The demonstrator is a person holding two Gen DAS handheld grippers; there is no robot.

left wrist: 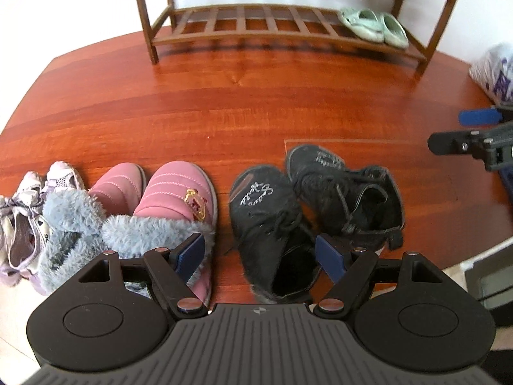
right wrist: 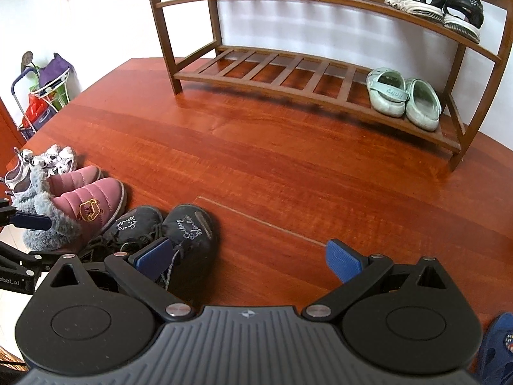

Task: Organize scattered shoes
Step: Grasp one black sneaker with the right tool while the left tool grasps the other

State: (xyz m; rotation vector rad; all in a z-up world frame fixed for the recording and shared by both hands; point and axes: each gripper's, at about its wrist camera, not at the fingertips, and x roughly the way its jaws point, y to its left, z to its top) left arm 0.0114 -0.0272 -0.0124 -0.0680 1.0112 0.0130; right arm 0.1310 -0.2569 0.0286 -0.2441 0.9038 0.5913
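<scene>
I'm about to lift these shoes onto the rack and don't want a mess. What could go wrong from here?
1. The black boots lie touching, with loose laces; lifting one may drag the other.
2. The open left claw hangs between a black boot and the pink fur-cuffed boot, so closing could pinch fur instead.
3. The green clogs fill the right end of the rack's bottom shelf; setting boots there could knock them.
</scene>
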